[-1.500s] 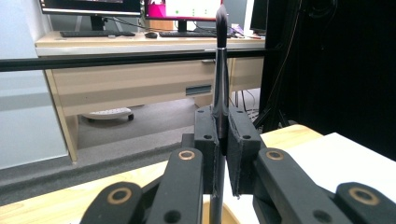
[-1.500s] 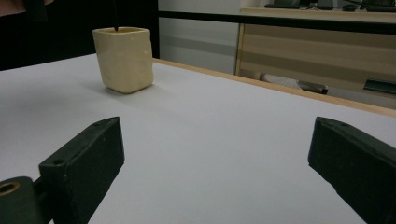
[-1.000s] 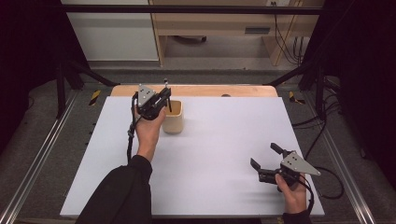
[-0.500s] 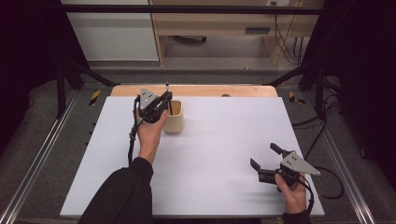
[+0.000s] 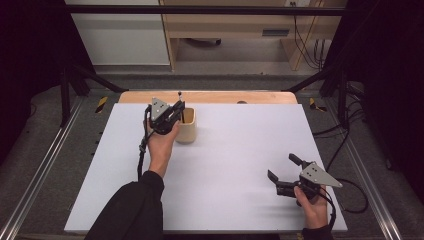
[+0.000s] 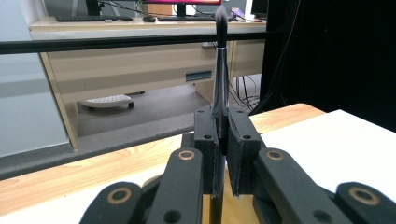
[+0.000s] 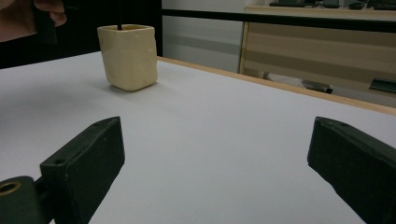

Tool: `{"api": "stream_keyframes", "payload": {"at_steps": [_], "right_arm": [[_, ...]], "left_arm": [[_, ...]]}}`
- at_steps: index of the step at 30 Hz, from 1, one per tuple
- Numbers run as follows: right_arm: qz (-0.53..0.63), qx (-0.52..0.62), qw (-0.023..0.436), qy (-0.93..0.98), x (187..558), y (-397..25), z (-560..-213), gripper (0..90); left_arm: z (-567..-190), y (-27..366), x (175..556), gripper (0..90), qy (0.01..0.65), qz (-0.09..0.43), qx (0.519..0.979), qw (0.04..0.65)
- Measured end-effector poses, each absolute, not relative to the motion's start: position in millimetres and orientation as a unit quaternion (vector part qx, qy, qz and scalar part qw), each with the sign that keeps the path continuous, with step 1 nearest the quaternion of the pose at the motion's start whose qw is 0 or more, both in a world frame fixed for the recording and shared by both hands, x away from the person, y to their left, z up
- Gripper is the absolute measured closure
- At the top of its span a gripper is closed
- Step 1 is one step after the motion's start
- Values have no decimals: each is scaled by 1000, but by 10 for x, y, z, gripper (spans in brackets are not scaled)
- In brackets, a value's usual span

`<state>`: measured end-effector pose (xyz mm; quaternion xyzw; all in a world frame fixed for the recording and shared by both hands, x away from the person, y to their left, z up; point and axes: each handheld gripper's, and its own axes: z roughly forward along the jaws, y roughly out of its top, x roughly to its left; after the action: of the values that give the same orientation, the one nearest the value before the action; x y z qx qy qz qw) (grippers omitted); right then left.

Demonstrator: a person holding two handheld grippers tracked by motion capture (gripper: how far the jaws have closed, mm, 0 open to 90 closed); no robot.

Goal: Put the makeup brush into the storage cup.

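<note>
1. Left tongs [image 6: 222, 140] clamp a brush [image 6: 220, 70] upright, its lower end inside the cup [image 5: 186, 125] at the worktop's [image 5: 240, 150] far left
2. Right tongs [image 5: 284, 173] idle near, spread wide, empty
3. Judgement: insertion nearly complete; release and withdrawal remain

In the left gripper view the brush [image 6: 220, 70] passed between the closed jaws, so its lower handle was hidden behind them. In the right gripper view the brush handle was cut off by the top edge above the cup [image 7: 129, 56], and the person's hand [image 7: 46, 11] by the upper left corner.
</note>
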<state>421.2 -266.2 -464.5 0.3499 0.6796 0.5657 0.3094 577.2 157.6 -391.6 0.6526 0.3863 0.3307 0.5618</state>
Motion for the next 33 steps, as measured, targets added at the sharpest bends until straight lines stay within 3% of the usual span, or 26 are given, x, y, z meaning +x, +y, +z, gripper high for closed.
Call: {"api": "stream_keyframes", "payload": {"at_steps": [13, 23, 33], "right_arm": [[567, 354, 304, 678, 4214, -2659, -4648, 42], [569, 353, 308, 676, 4219, -2669, -4645, 41], [569, 355, 306, 676, 4209, -2652, -4644, 41]], "left_arm": [[-3953, 1575, 5738, 828, 388, 331, 655, 557], [-3809, 1624, 5562, 396, 365, 365, 648, 560], [-3759, 1634, 5421, 163, 341, 338, 665, 572]]}}
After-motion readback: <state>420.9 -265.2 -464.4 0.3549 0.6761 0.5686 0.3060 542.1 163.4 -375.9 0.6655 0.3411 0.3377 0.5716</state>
